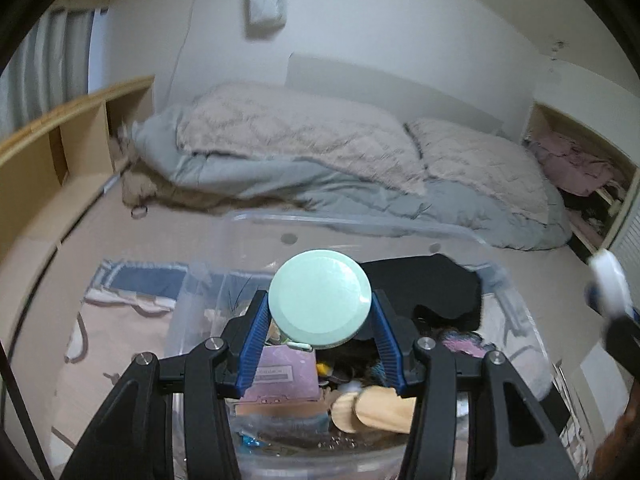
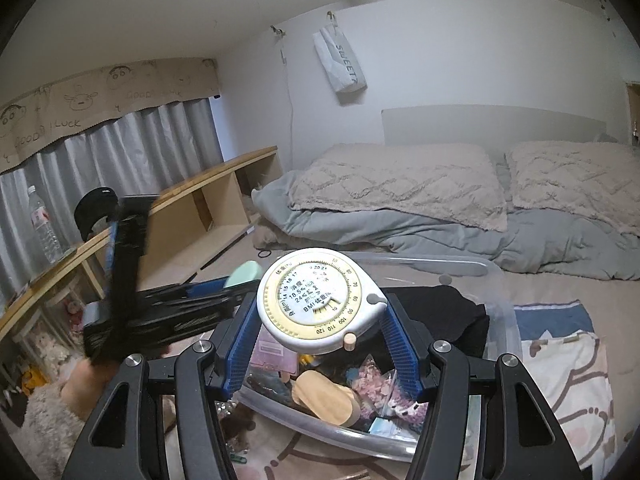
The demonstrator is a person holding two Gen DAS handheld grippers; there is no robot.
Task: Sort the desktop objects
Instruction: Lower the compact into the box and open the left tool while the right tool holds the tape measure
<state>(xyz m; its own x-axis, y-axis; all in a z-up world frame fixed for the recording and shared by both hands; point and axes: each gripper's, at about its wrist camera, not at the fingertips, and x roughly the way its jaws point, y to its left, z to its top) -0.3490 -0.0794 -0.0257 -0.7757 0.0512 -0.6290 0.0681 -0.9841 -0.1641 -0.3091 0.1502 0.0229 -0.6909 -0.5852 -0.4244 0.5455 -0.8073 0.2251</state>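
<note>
My left gripper (image 1: 320, 300) is shut on a round mint-green disc (image 1: 318, 298), its blue pads pressing both sides. It hangs above a clear plastic storage bin (image 1: 200, 308) full of small items: a pink box (image 1: 280, 372), a wooden piece (image 1: 372, 404) and a black cloth (image 1: 432, 284). My right gripper (image 2: 320, 304) is shut on a round white tape measure with a yellow dial (image 2: 316, 300), held over the same bin (image 2: 500, 304). In the right wrist view the left gripper (image 2: 236, 280) shows at the left, blurred, with the green disc (image 2: 244, 274).
The bin sits on a bed with a patterned blanket (image 2: 568, 372). Grey duvet (image 1: 360, 192) and beige pillows (image 2: 400, 180) lie behind it. A wooden shelf (image 2: 208, 200) runs along the left with a water bottle (image 2: 44, 228). A fluffy sleeve (image 2: 48, 420) is at lower left.
</note>
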